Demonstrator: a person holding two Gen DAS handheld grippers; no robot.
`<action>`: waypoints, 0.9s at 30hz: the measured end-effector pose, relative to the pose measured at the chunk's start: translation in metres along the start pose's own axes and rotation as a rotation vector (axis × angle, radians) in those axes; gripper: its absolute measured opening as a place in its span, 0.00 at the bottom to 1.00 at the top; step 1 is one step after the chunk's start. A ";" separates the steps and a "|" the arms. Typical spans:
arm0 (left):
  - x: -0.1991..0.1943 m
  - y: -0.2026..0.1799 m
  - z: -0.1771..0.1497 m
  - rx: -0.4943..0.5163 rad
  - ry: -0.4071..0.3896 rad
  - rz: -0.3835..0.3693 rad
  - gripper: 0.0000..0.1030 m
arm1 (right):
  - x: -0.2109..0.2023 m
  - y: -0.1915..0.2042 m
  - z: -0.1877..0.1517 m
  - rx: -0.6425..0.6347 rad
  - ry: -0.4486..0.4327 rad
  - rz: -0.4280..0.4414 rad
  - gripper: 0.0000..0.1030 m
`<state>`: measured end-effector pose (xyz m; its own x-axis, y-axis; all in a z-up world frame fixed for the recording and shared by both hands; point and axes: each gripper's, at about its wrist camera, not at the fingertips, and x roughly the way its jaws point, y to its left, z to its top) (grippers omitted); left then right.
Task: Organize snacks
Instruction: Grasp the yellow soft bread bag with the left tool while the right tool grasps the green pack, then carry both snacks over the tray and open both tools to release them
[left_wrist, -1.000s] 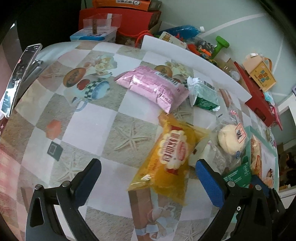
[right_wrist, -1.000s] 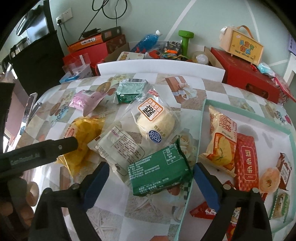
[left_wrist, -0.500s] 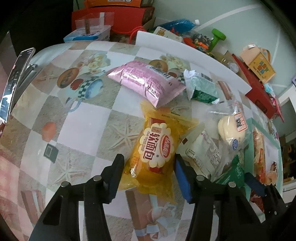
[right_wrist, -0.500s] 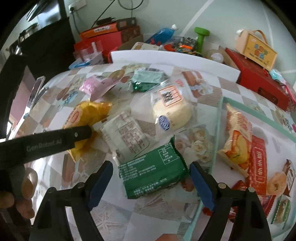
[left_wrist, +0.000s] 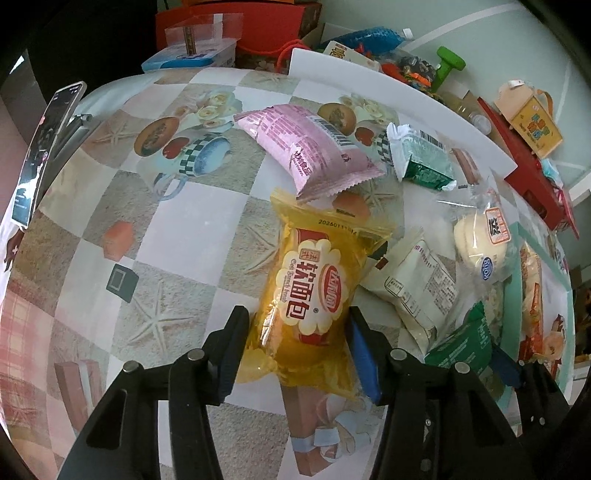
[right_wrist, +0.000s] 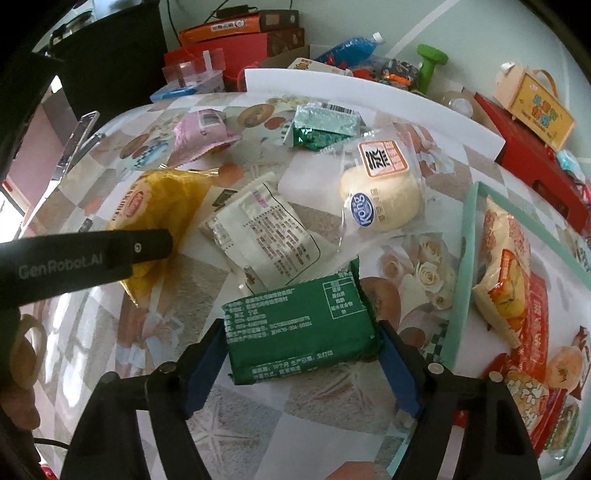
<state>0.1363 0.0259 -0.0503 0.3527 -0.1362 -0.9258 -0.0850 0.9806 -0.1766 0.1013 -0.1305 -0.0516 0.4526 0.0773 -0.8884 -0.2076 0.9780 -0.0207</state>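
Within the last second the left gripper (left_wrist: 295, 347) clamped the yellow bread packet (left_wrist: 314, 288), while the right gripper (right_wrist: 301, 365) is closing around the green packet (right_wrist: 299, 328), so both look ready to be lifted toward the tray (right_wrist: 460, 280).

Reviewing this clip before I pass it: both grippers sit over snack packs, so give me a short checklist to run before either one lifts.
1. Left gripper pads pressed on the yellow bread pack: ok.
2. Right gripper closed on the dark green pack: not ok, jaws closing, pack between them.
3. White pack clear of the green pack: not ok, its corner overlaps.
4. Teal-edged tray has bare room: ok.
5. Yellow pack lifted off the tablecloth: cannot tell.
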 end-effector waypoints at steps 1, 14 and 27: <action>0.000 -0.001 0.001 0.001 -0.001 0.001 0.53 | 0.001 0.000 0.000 0.003 0.001 -0.004 0.76; 0.015 -0.024 0.003 0.062 -0.019 0.068 0.53 | 0.000 -0.003 0.000 0.013 -0.009 -0.013 0.73; -0.020 -0.039 0.001 0.091 -0.078 0.031 0.42 | -0.035 -0.010 0.008 0.055 -0.112 -0.034 0.70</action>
<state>0.1337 -0.0093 -0.0249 0.4232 -0.0982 -0.9007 -0.0131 0.9934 -0.1144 0.0952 -0.1418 -0.0168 0.5534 0.0623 -0.8306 -0.1445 0.9893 -0.0220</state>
